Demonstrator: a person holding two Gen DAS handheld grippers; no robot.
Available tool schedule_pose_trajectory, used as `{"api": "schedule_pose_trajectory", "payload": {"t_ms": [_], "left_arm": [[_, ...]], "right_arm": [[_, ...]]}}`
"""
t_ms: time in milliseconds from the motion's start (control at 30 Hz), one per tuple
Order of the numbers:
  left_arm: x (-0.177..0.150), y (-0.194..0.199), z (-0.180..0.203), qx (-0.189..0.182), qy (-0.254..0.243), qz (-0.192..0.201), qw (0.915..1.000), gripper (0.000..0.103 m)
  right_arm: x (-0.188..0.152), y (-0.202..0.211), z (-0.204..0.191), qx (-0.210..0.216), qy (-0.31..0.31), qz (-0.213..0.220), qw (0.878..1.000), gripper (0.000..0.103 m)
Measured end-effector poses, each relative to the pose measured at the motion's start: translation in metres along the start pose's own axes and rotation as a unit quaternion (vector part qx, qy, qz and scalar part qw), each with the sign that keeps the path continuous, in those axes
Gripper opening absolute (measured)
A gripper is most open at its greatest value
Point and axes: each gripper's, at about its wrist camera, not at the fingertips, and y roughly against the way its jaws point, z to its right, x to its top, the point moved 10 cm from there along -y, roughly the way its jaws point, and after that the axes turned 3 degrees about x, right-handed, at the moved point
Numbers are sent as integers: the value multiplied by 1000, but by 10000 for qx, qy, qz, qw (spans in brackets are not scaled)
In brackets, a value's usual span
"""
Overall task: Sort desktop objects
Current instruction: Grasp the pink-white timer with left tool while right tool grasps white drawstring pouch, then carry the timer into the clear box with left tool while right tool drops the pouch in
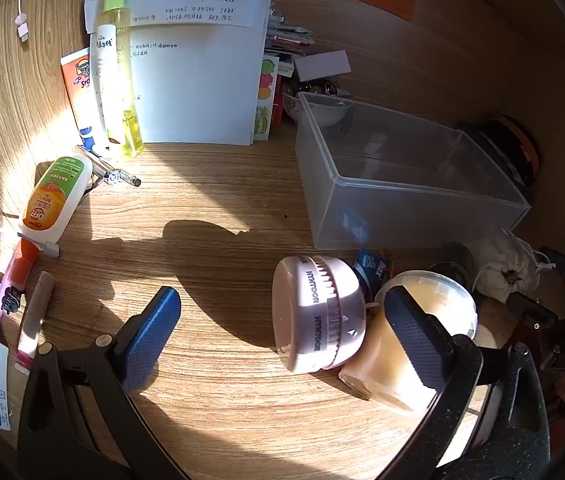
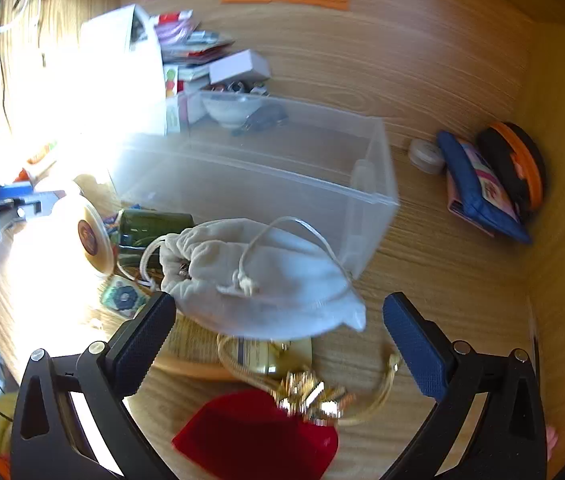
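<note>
From where I sit, my left hand-held gripper point(image 1: 282, 320) is spread wide with nothing in it, and so is my right hand-held gripper point(image 2: 278, 320). The clear plastic bin point(image 1: 402, 188) is my landmark; I cannot see anything lying inside it.

Nearest the left fingers, on the near side of the bin, a pink round timer point(image 1: 318, 316) lies on its side, touching a lidded jar point(image 1: 422, 344) of pale cream, which one finger partly hides. I judge the timer light, rigid and smooth; I would grip across its ribbed ring. The jar looks heavier and may be glass, so I would take it around the body.

Under the right fingers, against the bin's near corner, sits a white drawstring pouch point(image 2: 258, 276): soft, so I would pinch it by the gathered neck. Nearer still lie a red pouch point(image 2: 258, 436) and gold trinkets point(image 2: 310, 396).

Left of the bin, bottles and tubes lie in hard sunlight on the wood-grain tabletop point(image 1: 210, 208). Behind it, papers point(image 1: 198, 80) lean on a wooden wall.
</note>
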Motion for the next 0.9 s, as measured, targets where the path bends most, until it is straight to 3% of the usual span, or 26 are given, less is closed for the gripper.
{"api": "schedule_pose_trajectory", "payload": {"t_ms": [233, 367, 400, 467, 567, 900], "left_arm": [[-2, -11, 1, -25, -47, -193, 9998, 102], [-2, -15, 5, -13, -120, -279, 9995, 83], [-2, -16, 5, -39, -105, -312, 9994, 79], [-3, -19, 5, -88, -104, -383, 9992, 72], [-6, -21, 5, -189, -38, -462, 9987, 64], [-3, -14, -1, -17, -37, -300, 9995, 63]], "right_arm": [[7, -23, -9, 315, 362, -453, 9978, 102], [5, -35, -17, 487, 514, -652, 9954, 101], [5, -38, -20, 527, 535, -692, 9948, 99], [3, -45, -25, 757, 510, -836, 9923, 83], [2, -50, -26, 848, 499, -905, 9910, 74], [11, -40, -17, 938, 220, -509, 9940, 60]]}}
